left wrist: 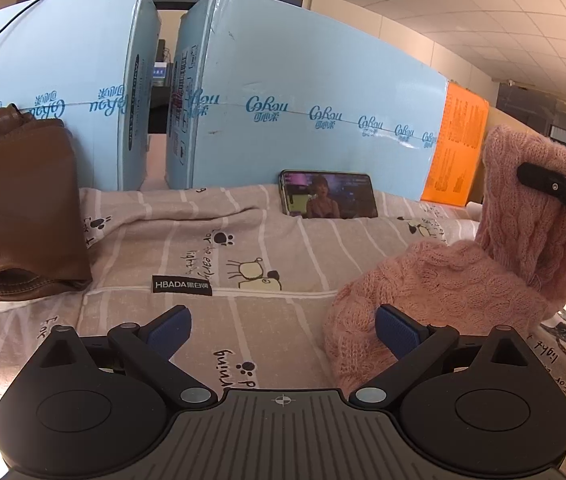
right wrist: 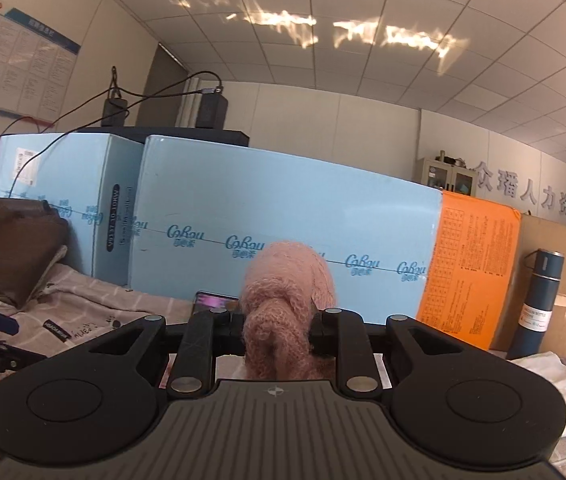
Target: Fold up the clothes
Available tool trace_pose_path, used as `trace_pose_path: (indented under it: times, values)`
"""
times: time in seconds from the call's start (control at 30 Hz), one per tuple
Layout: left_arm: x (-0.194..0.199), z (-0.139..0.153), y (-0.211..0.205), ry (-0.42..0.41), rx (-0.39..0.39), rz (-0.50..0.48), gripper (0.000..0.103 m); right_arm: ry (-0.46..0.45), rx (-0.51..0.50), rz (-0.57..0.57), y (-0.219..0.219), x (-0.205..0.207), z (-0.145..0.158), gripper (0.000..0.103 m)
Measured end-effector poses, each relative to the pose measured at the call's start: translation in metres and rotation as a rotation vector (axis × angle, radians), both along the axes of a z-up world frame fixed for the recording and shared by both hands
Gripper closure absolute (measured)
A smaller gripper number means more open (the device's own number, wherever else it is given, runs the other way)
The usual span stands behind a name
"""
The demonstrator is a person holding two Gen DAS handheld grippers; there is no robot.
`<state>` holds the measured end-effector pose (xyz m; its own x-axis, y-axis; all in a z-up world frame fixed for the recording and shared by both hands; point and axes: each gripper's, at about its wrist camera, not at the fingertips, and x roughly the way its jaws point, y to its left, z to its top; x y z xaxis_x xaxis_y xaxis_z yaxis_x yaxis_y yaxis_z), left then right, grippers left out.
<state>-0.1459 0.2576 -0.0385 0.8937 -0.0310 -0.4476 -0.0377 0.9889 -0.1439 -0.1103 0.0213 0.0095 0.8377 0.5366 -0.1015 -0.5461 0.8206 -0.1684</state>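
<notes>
A pink cable-knit sweater lies bunched on the striped bedsheet at the right of the left wrist view. One end of it is lifted up at the far right, where my right gripper is shut on it. In the right wrist view the pink sweater bulges up between the closed fingers of my right gripper. My left gripper is open low over the sheet; its right blue pad touches the sweater's near edge, and nothing sits between its fingers.
A folded brown leather garment sits at the left. A phone with a lit screen leans on light blue cartons behind the bed. An orange box, a dark bottle and white clothes lie to the right.
</notes>
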Motion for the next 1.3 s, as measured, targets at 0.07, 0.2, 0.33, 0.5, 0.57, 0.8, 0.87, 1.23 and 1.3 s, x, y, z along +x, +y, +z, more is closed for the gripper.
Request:
trace_pose_path:
  times: [0.07,0.2,0.33,0.5,0.57,0.8,0.87,1.23,1.3]
  values:
    - [-0.001,0.001,0.000,-0.004,-0.003,0.001,0.003,0.018,-0.024,0.087,0.014,-0.007,-0.004,0.082]
    - [-0.002,0.002,0.003,-0.011,-0.015,0.011,0.003,0.127,-0.034,0.245,0.035,-0.015,-0.014,0.082]
    - [-0.004,0.004,0.009,-0.041,-0.039,0.048,0.003,0.295,0.008,0.341,0.044,-0.007,-0.028,0.079]
    - [-0.012,0.011,0.020,-0.115,-0.104,0.110,0.003,0.550,0.155,0.449,0.035,0.013,-0.043,0.054]
    - [-0.018,0.015,0.023,-0.149,-0.162,0.141,0.003,0.626,0.200,0.526,0.030,0.018,-0.045,0.035]
    - [-0.039,0.022,0.022,-0.239,-0.646,-0.008,0.003,0.643,0.455,0.687,-0.016,0.019,-0.023,0.013]
    - [-0.036,0.022,0.013,-0.232,-0.750,-0.065,0.003,0.634,0.541,0.647,-0.037,0.026,-0.020,0.009]
    - [0.014,-0.012,-0.041,0.074,-0.712,-0.040,0.003,0.901,0.831,0.495,-0.088,0.079,-0.052,0.008]
    - [0.020,-0.016,-0.049,0.108,-0.677,-0.027,0.005,0.912,0.820,0.481,-0.087,0.078,-0.053,0.008]
